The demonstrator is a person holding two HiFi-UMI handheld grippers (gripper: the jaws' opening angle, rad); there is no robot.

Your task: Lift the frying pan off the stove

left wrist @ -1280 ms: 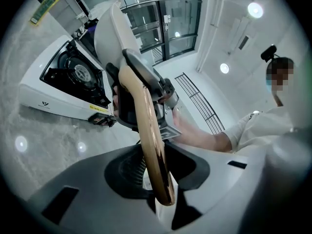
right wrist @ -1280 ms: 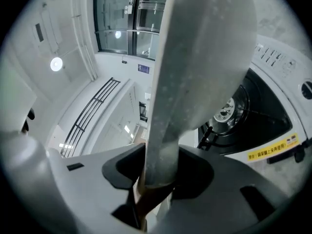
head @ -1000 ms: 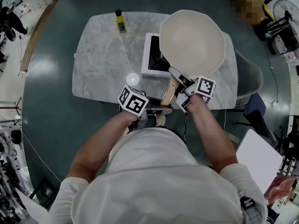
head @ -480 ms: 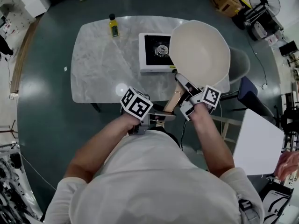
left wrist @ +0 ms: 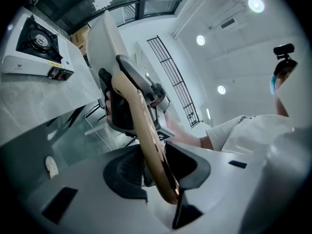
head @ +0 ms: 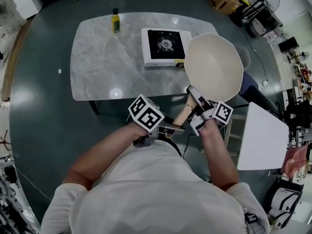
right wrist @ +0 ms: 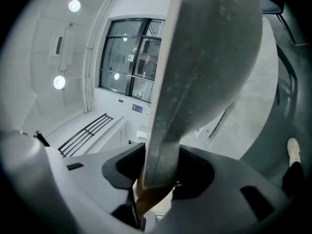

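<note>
Since a second ago, when it still covered the burner, the frying pan has come away in the head view. It now hangs in the air at about 4 o'clock from the stove, partly past the edge of the counter. The stove top is bare and easy to see. The left gripper is on the low end of the wooden handle, and the right gripper is higher up, at its 1 o'clock. A small bottle stands at the stove's 10 o'clock.

Looking along the left gripper, the handle runs up between the jaws. The pads touch it on both sides, but the jaws are opening, so this hold is getting looser. The stove sits far off at 10 o'clock.

Looking along the right gripper, the jaws pinch the handle where the grey pan bottom begins.

So I think the lifting is done, and the right side may soon carry the pan alone
</note>
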